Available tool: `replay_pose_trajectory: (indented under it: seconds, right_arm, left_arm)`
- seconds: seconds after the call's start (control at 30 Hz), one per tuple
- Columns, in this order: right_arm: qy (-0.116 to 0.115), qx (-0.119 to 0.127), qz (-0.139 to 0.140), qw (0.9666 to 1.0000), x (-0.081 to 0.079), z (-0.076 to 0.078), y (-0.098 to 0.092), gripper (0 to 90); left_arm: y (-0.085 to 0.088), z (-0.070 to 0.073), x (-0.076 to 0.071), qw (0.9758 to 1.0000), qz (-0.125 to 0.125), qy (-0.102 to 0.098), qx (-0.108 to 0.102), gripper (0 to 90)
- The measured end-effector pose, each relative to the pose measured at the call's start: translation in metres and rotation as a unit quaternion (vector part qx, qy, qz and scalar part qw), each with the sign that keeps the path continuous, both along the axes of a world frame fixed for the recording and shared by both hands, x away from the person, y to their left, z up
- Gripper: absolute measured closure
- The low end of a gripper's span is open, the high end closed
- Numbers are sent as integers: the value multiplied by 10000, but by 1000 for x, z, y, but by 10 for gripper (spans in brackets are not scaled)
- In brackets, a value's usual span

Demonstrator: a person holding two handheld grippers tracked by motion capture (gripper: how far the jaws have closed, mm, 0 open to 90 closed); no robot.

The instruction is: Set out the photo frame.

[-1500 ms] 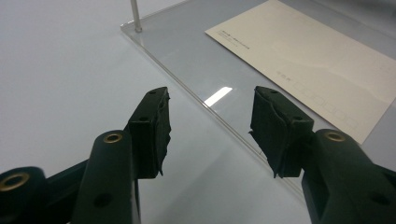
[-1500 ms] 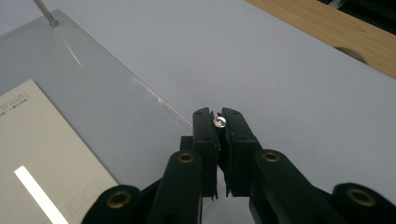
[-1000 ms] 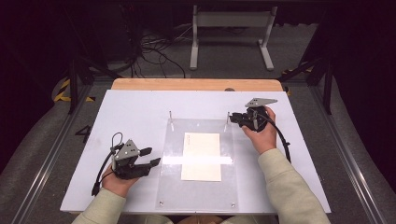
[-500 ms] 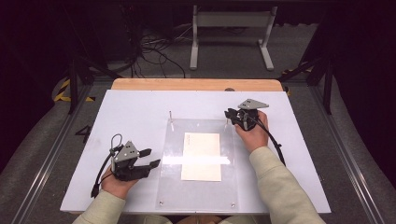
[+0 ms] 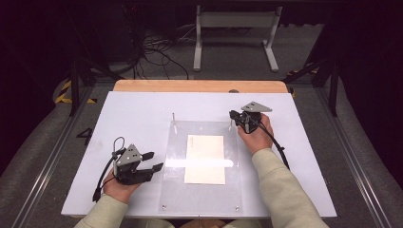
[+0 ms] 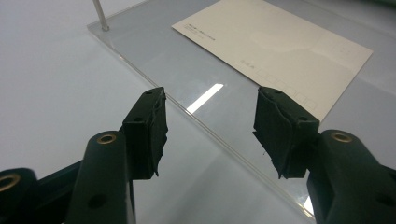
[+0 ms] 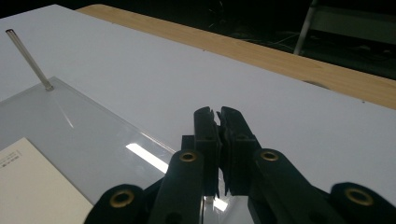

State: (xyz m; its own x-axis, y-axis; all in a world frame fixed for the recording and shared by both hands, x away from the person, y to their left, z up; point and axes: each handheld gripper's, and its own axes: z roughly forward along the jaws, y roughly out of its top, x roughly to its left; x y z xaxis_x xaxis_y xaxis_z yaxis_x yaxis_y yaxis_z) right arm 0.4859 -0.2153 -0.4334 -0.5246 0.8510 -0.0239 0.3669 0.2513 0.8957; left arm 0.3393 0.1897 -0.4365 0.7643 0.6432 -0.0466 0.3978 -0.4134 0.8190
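Tabletop (image 5: 142,114): a white board with a strip of bare wood along its far edge.
Clear plate (image 5: 202,197): a transparent sheet lying flat at the middle of the tabletop, with thin upright pins at its far corners; one pin (image 5: 174,122) stands at the far left corner.
Card (image 5: 205,158): a cream postcard lying flat on the clear plate, near its centre, with faint print along one edge.
Left gripper (image 5: 154,161): held low at the near left of the tabletop, just beside the plate's left edge; its jaws stand wide apart with nothing between them, and the left gripper view looks across the plate's edge toward the card.
Right gripper (image 5: 233,115): at the plate's far right corner; in the right gripper view its jaws are pressed together, and whether they pinch anything cannot be told.
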Motion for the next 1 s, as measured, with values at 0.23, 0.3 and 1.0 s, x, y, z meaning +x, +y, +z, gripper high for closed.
replay_pose_trajectory:
  seconds: [0.23,0.3,1.0]
  right_arm:
    - [101,143,-172,9997,2,-1,1,854]
    - [122,171,-193,9996,3,-1,1,855]
    - [542,681,-377,9955,27,-2,-3,853]
  left_arm:
    - [0,0,-1,10000,2,7,-13,443]
    - [0,1,-1,10000,-15,-48,31,443]
    - [10,4,-6,9998,133,-114,-34,437]
